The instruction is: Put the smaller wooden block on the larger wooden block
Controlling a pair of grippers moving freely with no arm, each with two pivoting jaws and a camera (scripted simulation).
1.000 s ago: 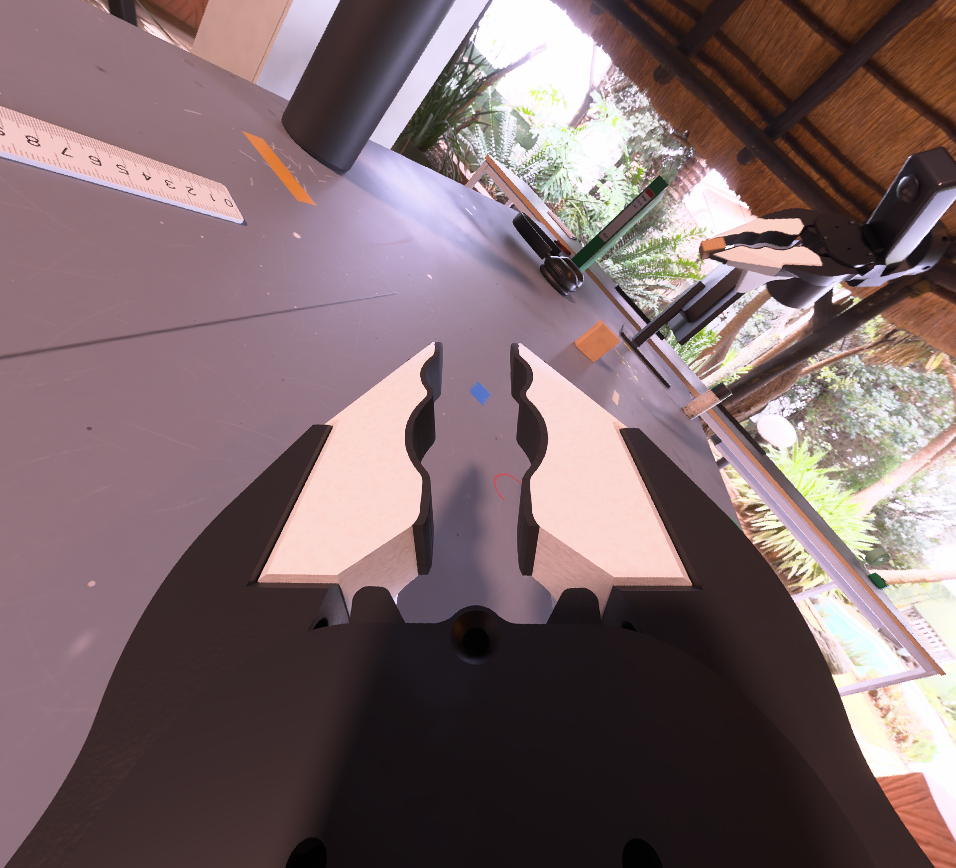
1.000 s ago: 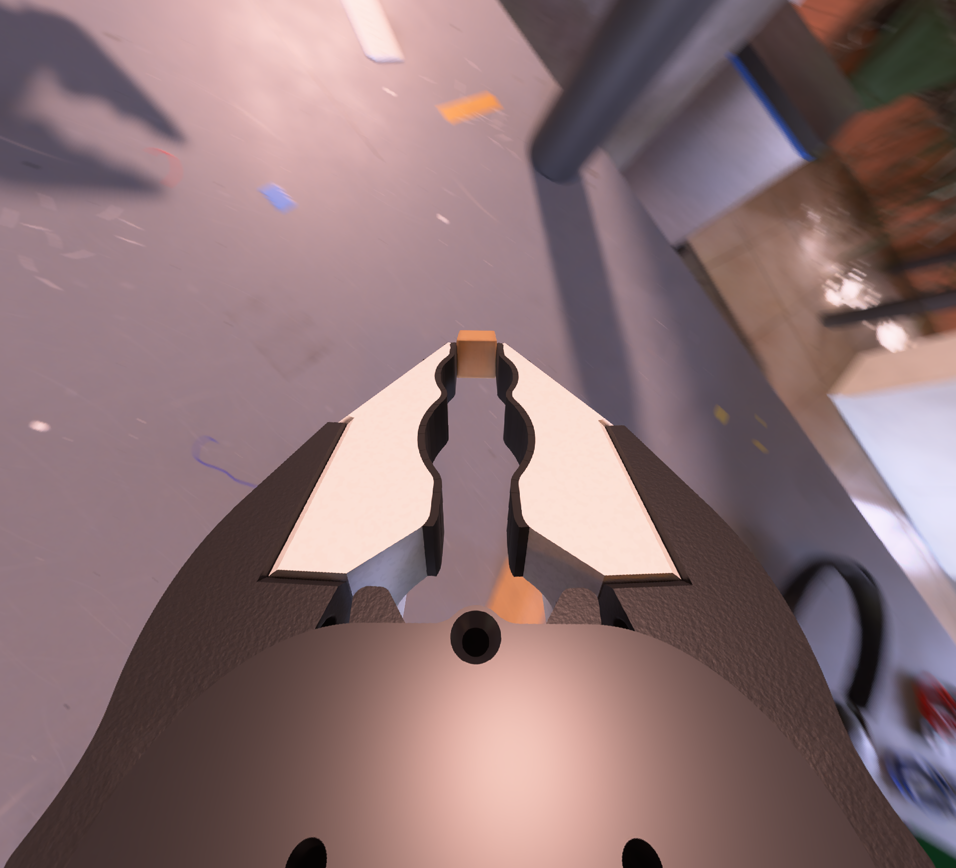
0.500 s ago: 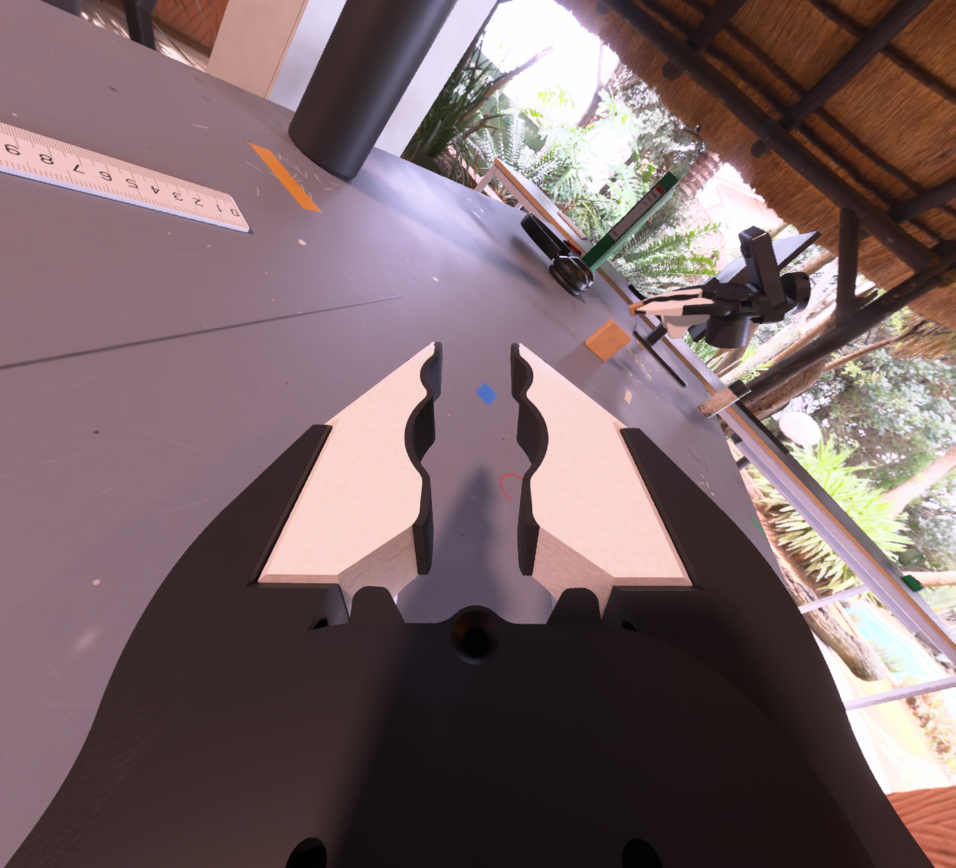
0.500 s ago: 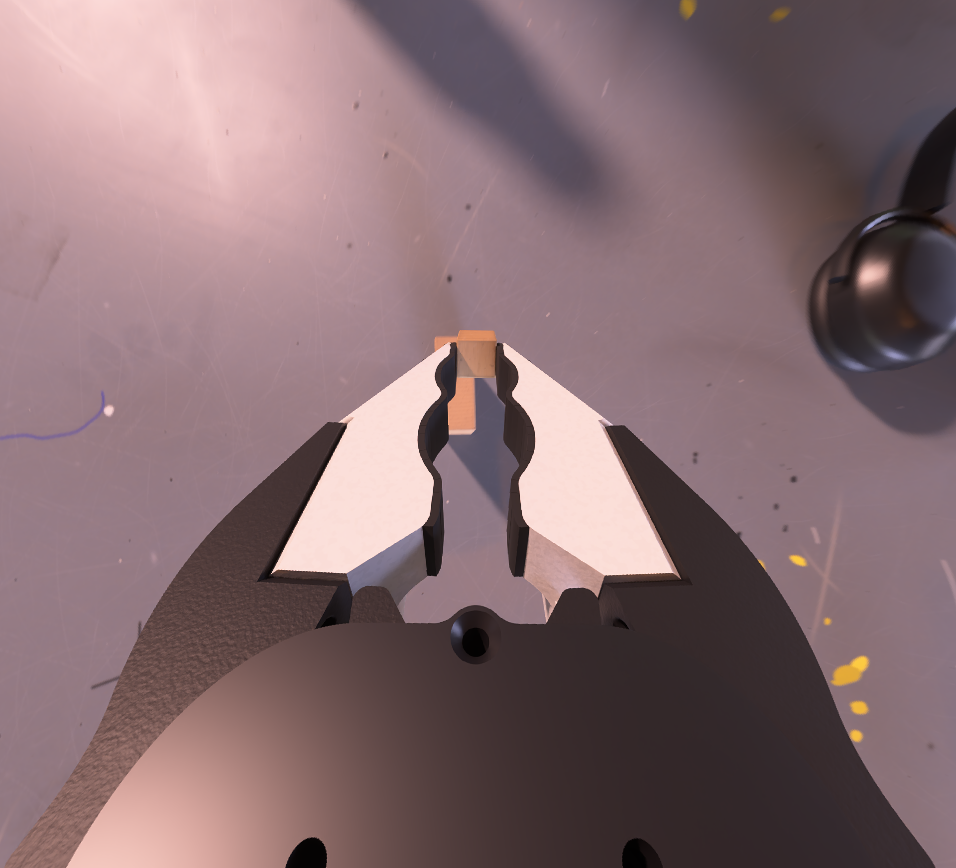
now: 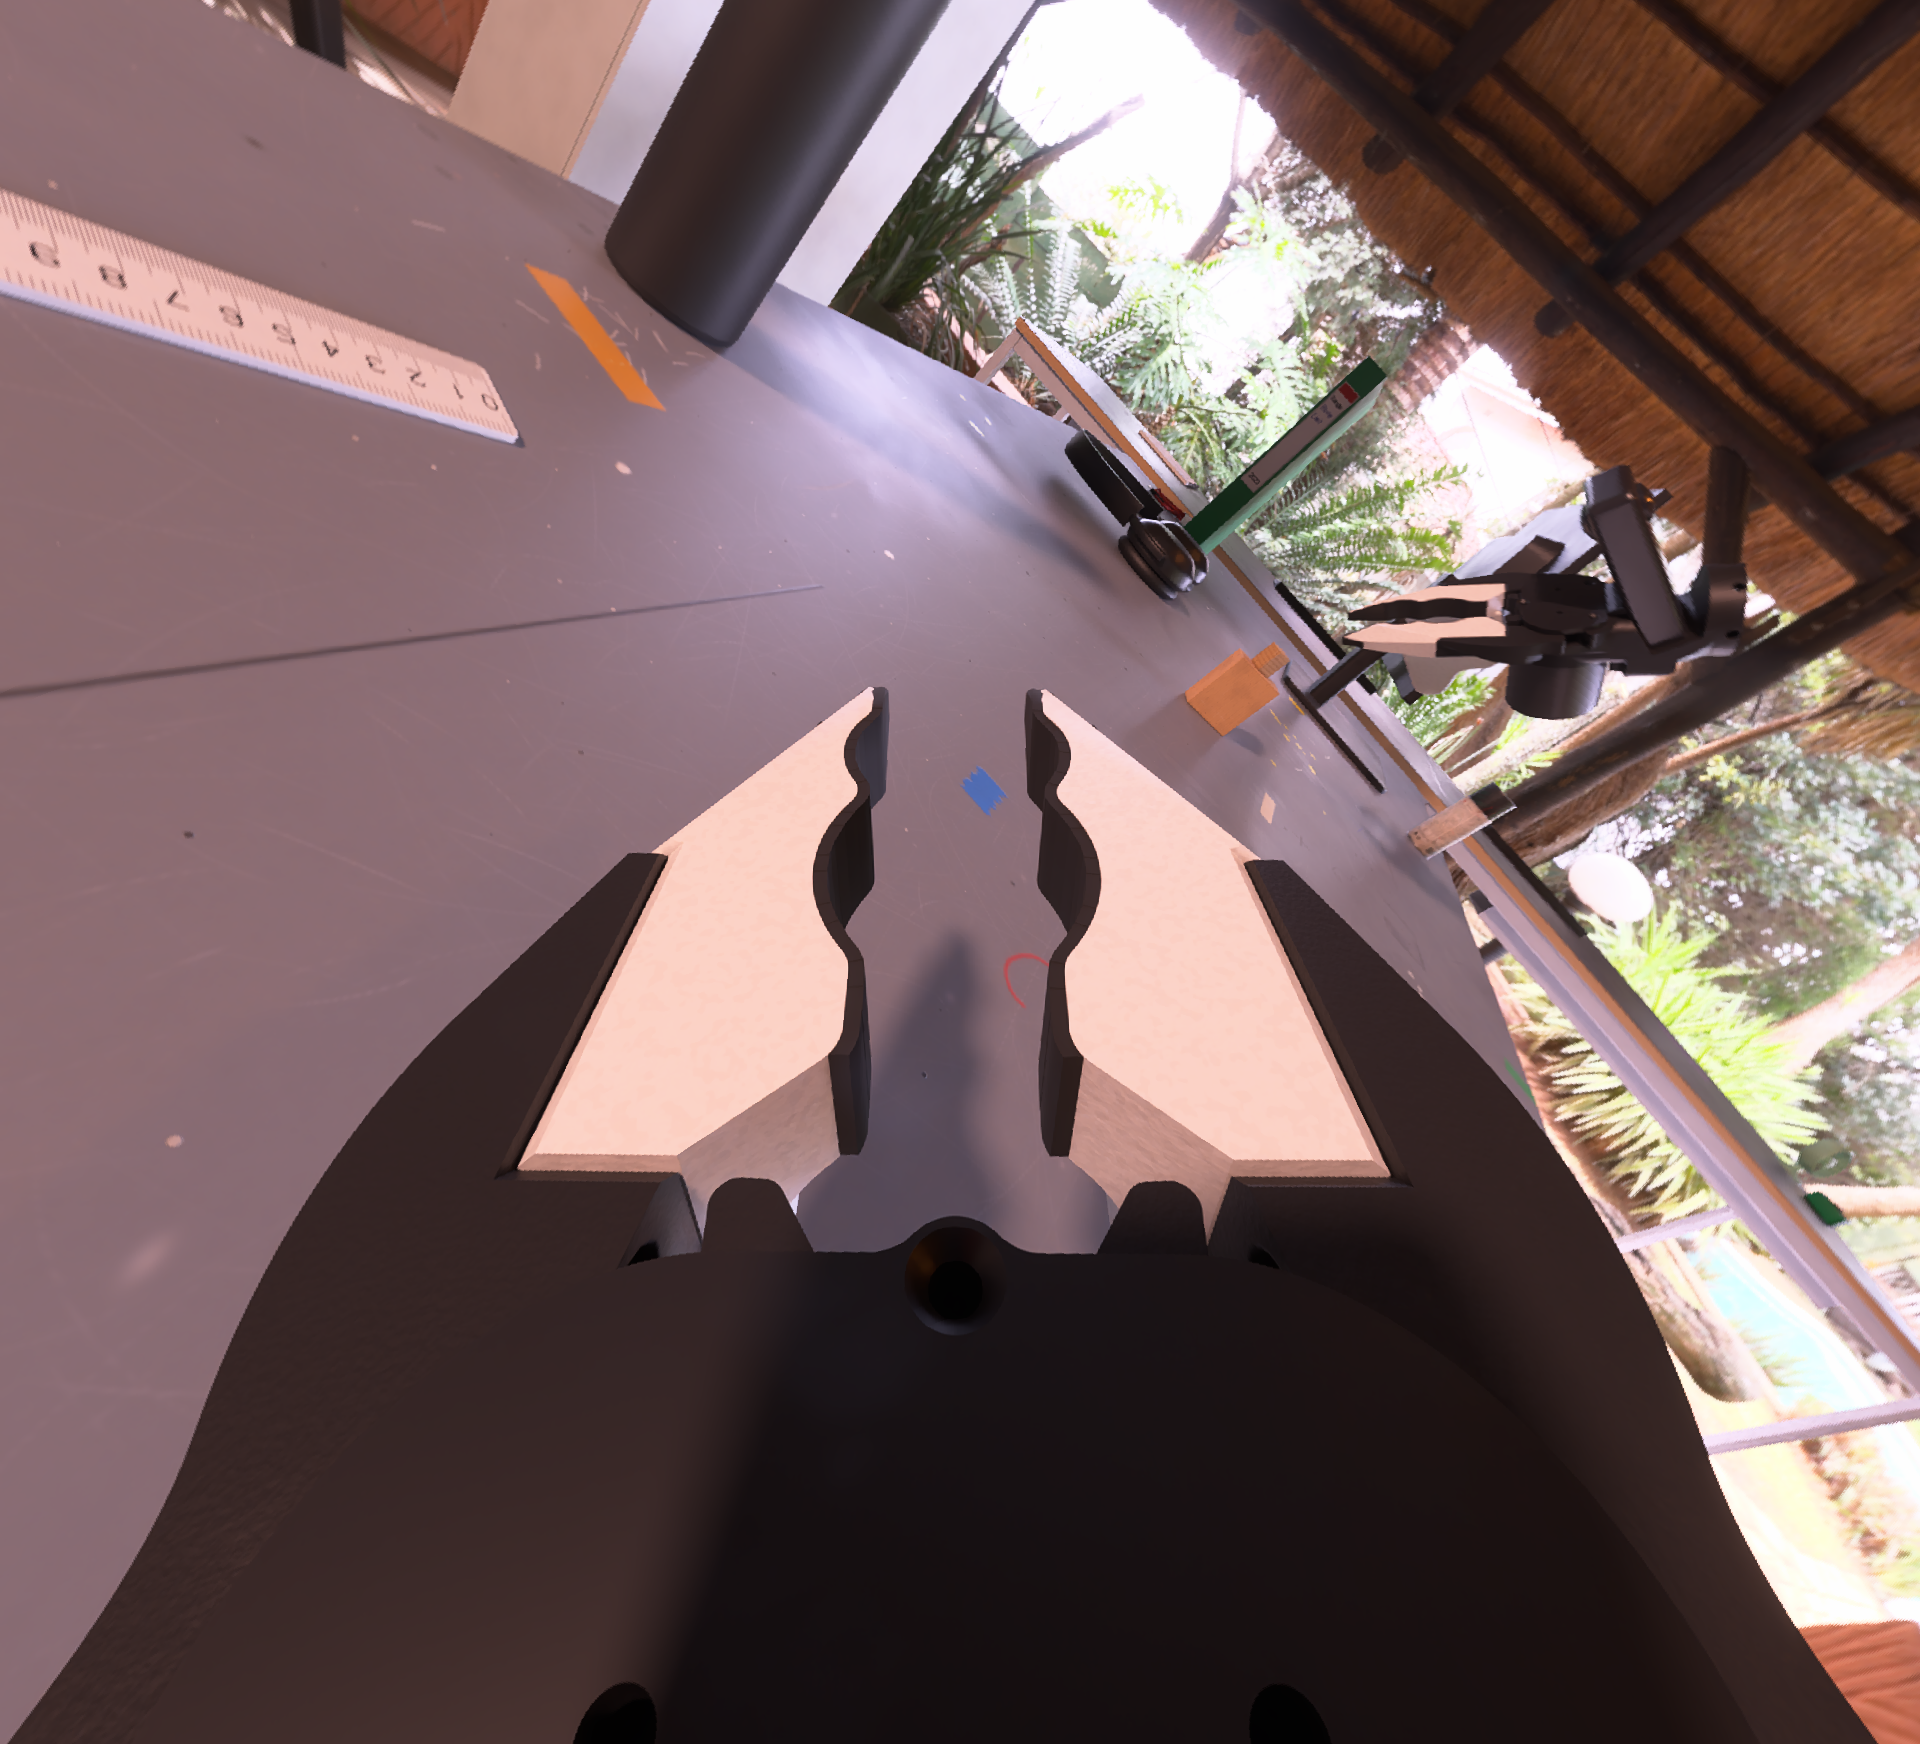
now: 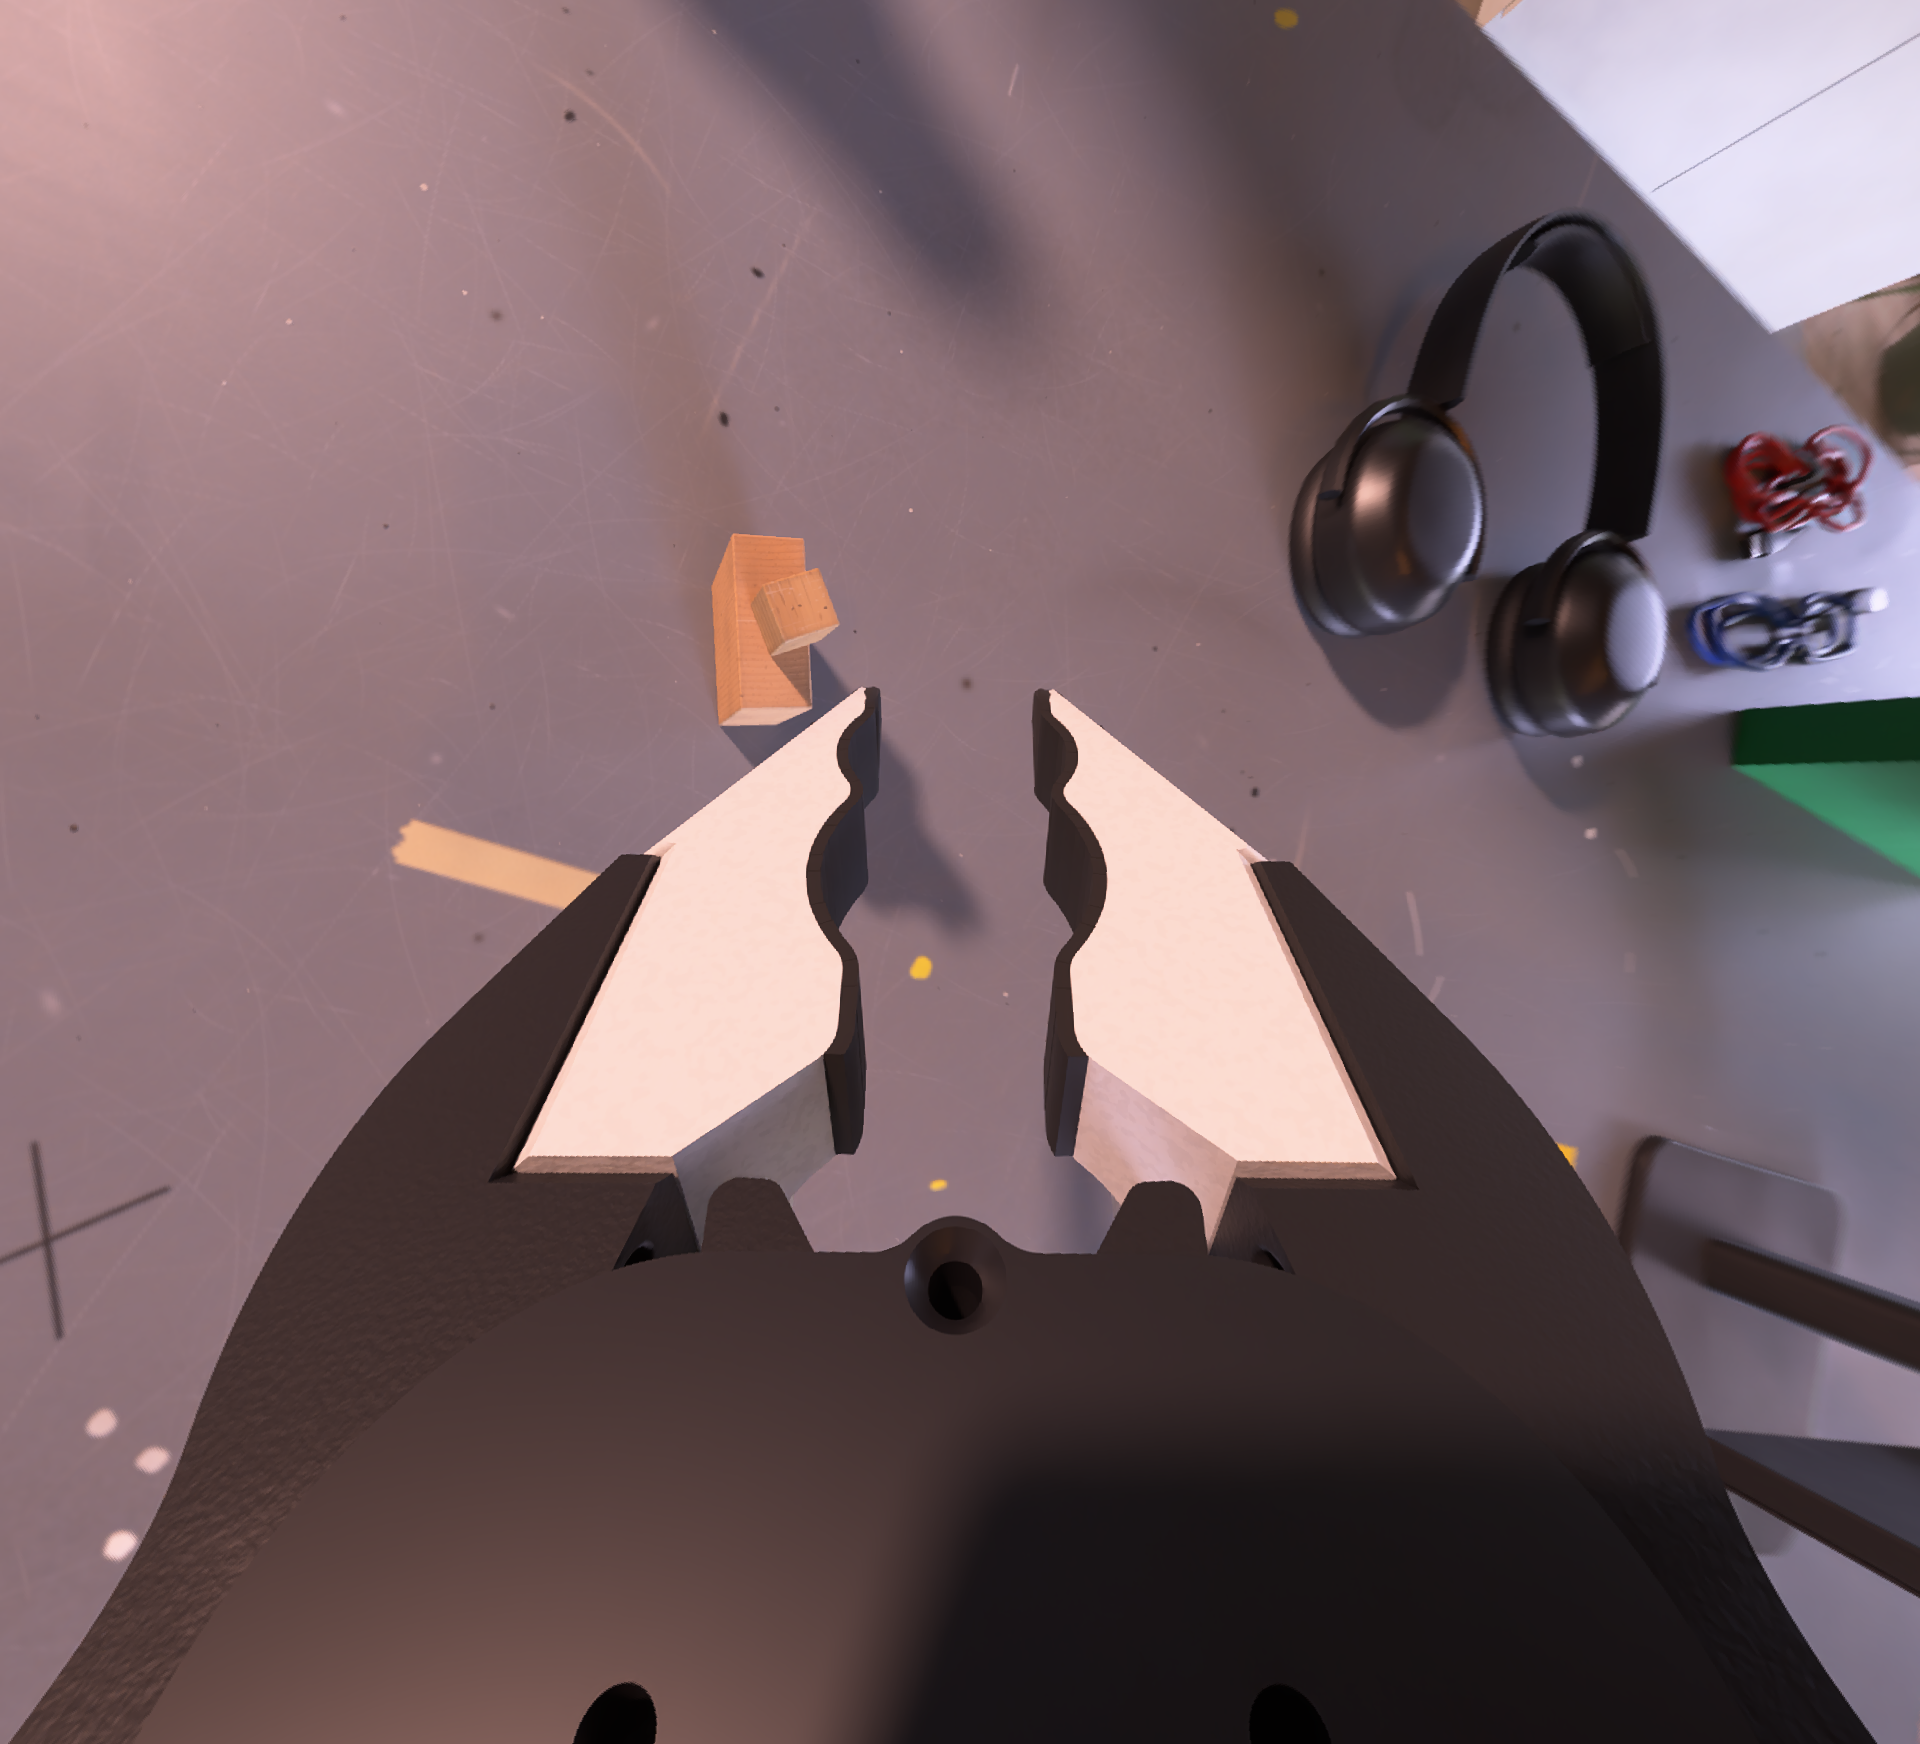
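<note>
a workbench on a covered veranda: a scuffed grey tabletop (image 5: 312, 655) flecked with paint carries a pale ruler (image 5: 239, 323), strips of orange tape (image 5: 592, 335) and black over-ear headphones (image 6: 1496, 489), while far off a thatched roof on dark beams (image 5: 1558, 53) shelters leafy green garden plants (image 5: 1195, 323).

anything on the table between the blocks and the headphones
No: in the right wrist view the stretch of table between the blocks and the headphones is bare but for a few dark specks.

ruler (image 5: 260, 323): printed number scale | green binder (image 5: 1288, 458): label illegible
</note>
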